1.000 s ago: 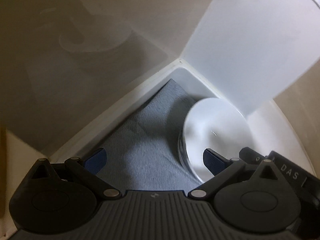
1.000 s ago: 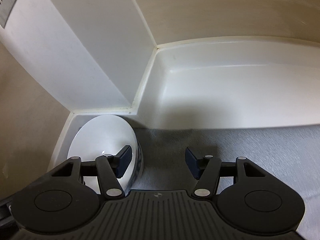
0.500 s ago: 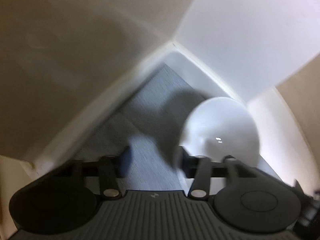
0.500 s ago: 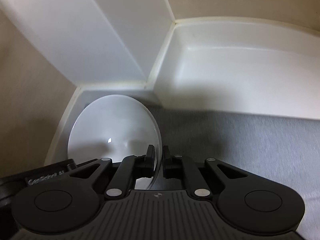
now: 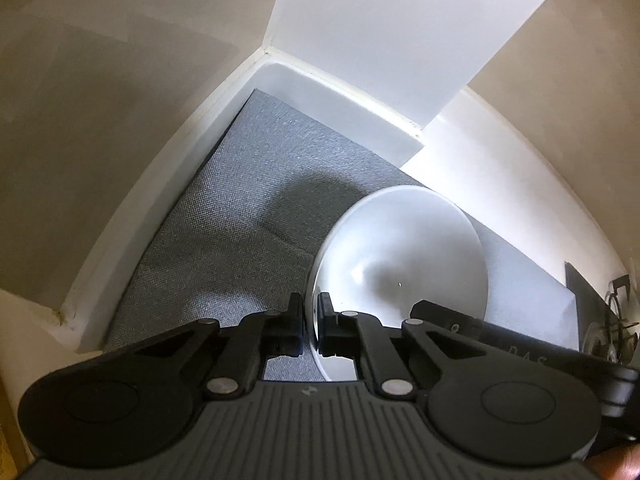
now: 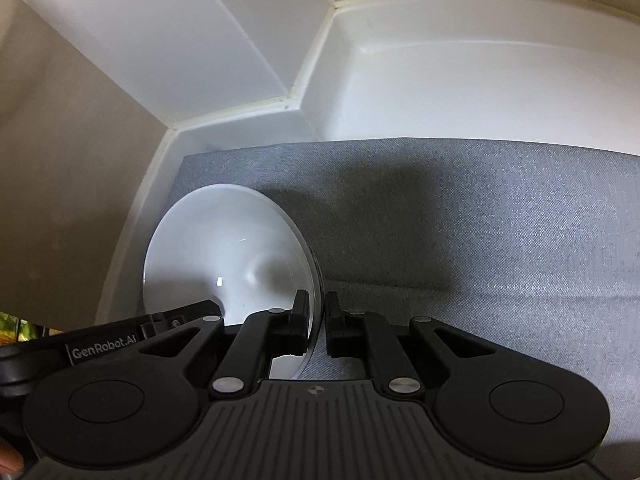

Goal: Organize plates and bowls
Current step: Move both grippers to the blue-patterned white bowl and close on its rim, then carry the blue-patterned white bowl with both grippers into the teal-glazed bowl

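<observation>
Both grippers, left gripper (image 5: 309, 322) and right gripper (image 6: 317, 322), clamp opposite rim edges of 1 white bowl (image 6: 228, 256) (2-point hold prevents tilting), above the grey mat (image 6: 460, 220) near the shelf corner.

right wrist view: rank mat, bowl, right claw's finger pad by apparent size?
1. Mat: largest, spans most of the frame.
2. Bowl.
3. Pad: smallest, even though it sits nearest the camera.
Right claw is shut on the bowl's rim.
</observation>
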Action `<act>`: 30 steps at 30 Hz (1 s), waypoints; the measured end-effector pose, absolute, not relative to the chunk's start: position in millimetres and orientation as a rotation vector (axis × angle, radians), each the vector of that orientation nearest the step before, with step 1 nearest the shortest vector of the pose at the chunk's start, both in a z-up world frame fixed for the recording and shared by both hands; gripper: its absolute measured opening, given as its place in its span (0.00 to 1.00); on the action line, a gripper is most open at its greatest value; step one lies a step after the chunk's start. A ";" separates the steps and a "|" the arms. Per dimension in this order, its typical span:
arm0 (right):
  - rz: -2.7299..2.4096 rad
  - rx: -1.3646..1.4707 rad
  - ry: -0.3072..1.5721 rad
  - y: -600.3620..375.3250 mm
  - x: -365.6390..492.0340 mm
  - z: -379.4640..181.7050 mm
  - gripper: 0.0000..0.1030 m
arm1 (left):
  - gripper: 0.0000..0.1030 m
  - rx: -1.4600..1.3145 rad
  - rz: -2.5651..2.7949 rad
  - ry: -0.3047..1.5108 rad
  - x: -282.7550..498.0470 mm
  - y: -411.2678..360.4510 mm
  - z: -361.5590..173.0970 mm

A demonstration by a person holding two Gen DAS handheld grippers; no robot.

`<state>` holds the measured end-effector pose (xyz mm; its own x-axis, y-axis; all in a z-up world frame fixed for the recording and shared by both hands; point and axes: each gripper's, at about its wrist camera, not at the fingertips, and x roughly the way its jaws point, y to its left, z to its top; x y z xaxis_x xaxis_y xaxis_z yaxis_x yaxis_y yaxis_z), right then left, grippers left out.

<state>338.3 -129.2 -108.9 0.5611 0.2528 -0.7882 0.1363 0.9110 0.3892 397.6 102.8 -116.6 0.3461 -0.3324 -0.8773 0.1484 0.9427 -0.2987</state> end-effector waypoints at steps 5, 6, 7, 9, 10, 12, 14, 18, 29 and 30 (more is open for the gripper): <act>0.076 0.426 0.954 -128.8 326.7 -95.7 0.08 | 0.06 -0.197 -0.334 1.151 386.4 108.0 -105.7; 0.078 0.423 0.948 -128.4 324.0 -92.9 0.08 | 0.06 -0.196 -0.337 1.145 383.5 109.4 -102.2; 0.079 0.419 0.941 -127.4 320.4 -89.5 0.08 | 0.06 -0.194 -0.339 1.139 380.5 109.5 -98.9; 0.084 0.411 0.930 -126.5 312.8 -81.9 0.09 | 0.06 -0.195 -0.343 1.128 368.8 109.4 -88.3; 0.086 0.404 0.920 -125.0 308.2 -77.4 0.09 | 0.06 -0.196 -0.345 1.121 365.7 108.6 -82.8; 0.093 0.395 0.902 -123.9 297.6 -67.7 0.09 | 0.06 -0.202 -0.350 1.105 358.2 107.7 -70.3; 0.100 0.388 0.881 -121.1 286.5 -57.1 0.09 | 0.06 -0.206 -0.357 1.085 349.0 109.7 -57.5; 0.117 0.367 0.840 -114.1 260.8 -35.8 0.09 | 0.06 -0.205 -0.370 1.047 330.1 116.3 -35.9; 0.172 0.332 0.838 -82.3 193.6 -21.2 0.10 | 0.07 -0.161 -0.368 1.028 256.2 149.1 -19.4; 0.176 0.328 0.847 -78.6 188.5 -23.1 0.10 | 0.08 -0.156 -0.366 1.039 249.9 151.4 -22.1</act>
